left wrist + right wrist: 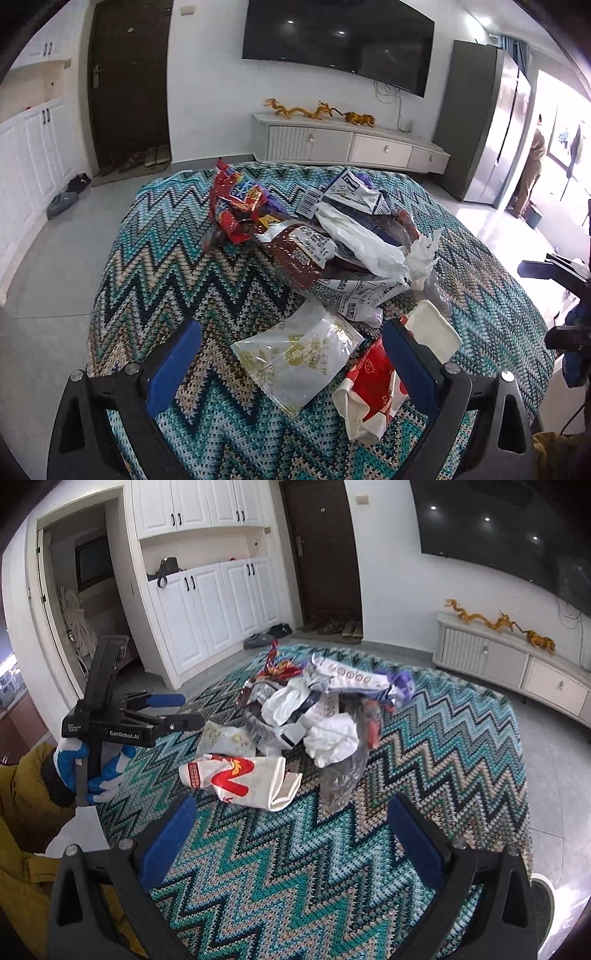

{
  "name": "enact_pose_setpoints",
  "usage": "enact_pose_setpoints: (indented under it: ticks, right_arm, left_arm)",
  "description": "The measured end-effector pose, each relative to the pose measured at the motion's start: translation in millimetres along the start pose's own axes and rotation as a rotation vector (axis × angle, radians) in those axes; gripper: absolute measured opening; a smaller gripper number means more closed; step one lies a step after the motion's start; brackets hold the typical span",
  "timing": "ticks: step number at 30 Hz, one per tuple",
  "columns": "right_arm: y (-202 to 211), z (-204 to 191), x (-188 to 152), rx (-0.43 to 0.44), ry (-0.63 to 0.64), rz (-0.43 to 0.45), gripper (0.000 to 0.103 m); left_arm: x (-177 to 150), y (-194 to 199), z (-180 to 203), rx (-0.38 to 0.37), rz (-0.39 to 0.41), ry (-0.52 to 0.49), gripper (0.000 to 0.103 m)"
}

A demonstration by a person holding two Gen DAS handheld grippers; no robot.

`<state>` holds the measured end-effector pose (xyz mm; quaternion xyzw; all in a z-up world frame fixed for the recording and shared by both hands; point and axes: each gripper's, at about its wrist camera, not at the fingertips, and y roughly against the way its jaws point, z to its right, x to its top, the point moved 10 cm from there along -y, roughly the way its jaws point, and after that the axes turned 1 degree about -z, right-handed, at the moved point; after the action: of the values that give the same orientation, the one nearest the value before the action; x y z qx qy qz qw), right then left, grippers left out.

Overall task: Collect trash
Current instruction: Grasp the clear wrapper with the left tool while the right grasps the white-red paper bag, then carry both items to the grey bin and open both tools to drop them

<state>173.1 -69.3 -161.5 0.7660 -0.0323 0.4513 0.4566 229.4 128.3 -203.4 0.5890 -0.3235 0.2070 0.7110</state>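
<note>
From the left wrist, my left tongs (291, 363) stand apart and empty over a clear packet (295, 356) and a red-and-white bag (373, 391); the trash heap (317, 236) sits uncollected mid-bench (155, 266). From the right wrist, my right tongs (291, 842) also gape, holding nothing; nothing looks gathered yet, with roughly eight wrappers left.

Left tool (291, 363), right tool (291, 843) agape

table (155, 258): bears wrapper pile (314, 236) at middle | clear packet (295, 354): on table, nearer camera than pile | paper bag (369, 391): just right of clear packet | tray (432, 328): behind paper bag, beside pile | TV cabinet (351, 142): beyond table, at wall
</note>
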Motion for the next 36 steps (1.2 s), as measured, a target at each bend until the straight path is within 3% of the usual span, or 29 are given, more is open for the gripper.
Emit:
enact_pose_setpoints:
  ticks: [4,6,10,19,21,28,34,36]
  right_arm:
    - [-28.0,-2.0,-4.6,0.043,0.02,-0.063,0.103]
    - [-36.4,-3.0,-4.8,0.062,0.022,-0.08,0.103]
    - [-49.5,-5.9,-3.5,0.105,0.025,-0.1,0.103]
    - [-81.2,-33.6,9.4,0.196,0.107,-0.148,0.103]
    - [-84.0,-41.9,14.9,0.214,0.136,-0.148,0.103]
    - [-96.1,-71.5,22.4,0.298,0.254,-0.19,0.103]
    - [-124.9,-86.5,12.3,0.298,0.377,-0.284,0.103]
    - [-133.4,-87.4,8.8,0.281,0.417,-0.316,0.097]
  left_arm:
    - [-3.6,-27.7,4.3,-0.021,-0.081,-0.054,0.095]
    - [-10.7,-40.1,5.9,-0.046,-0.13,-0.055,0.086]
    - [-26.9,-51.7,7.7,-0.085,-0.181,-0.053,0.078]
    - [-35.8,-40.1,-0.4,-0.1,-0.146,-0.036,0.038]
    - [-36.7,-36.3,-8.4,-0.099,-0.134,-0.012,0.021]
    - [-38.0,-19.7,-24.2,-0.099,-0.093,0.075,0.015]
    - [-40.2,-6.6,-36.6,-0.084,-0.054,0.125,0.014]
    - [-42.5,1.0,-42.1,-0.08,-0.043,0.139,0.014]
